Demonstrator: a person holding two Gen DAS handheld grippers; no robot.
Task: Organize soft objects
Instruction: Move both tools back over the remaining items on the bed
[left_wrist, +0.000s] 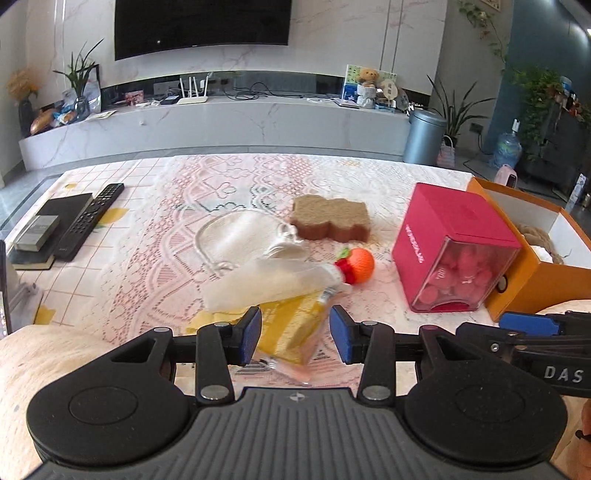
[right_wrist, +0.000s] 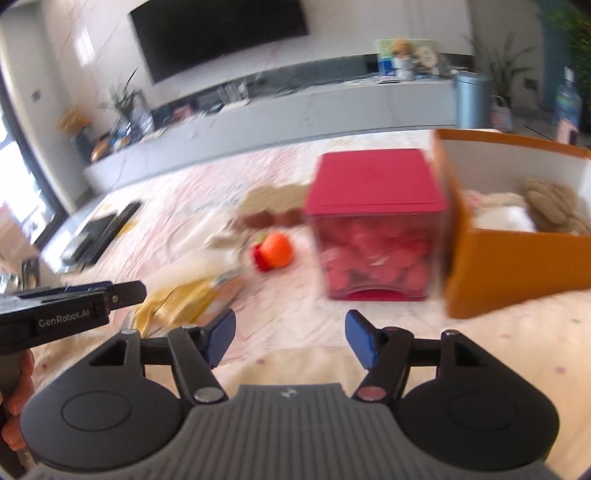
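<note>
The left gripper (left_wrist: 295, 334) hangs with its blue fingers (left_wrist: 251, 334) released, and the yellow packet (left_wrist: 291, 328) lies on the desk (left_wrist: 122, 295) right between and under them, its long axis running from close in, away and a little right toward the orange plush fruit (left_wrist: 358, 264). The right gripper (right_wrist: 290, 338) is likewise spread and grasping nothing, with only bare cloth between its fingers and the packet off to their left, so the left is plainly nearer. The orange box (right_wrist: 517, 266) already holding soft things sits ahead and right of the right fingers, beyond the red box (right_wrist: 373, 184).
</note>
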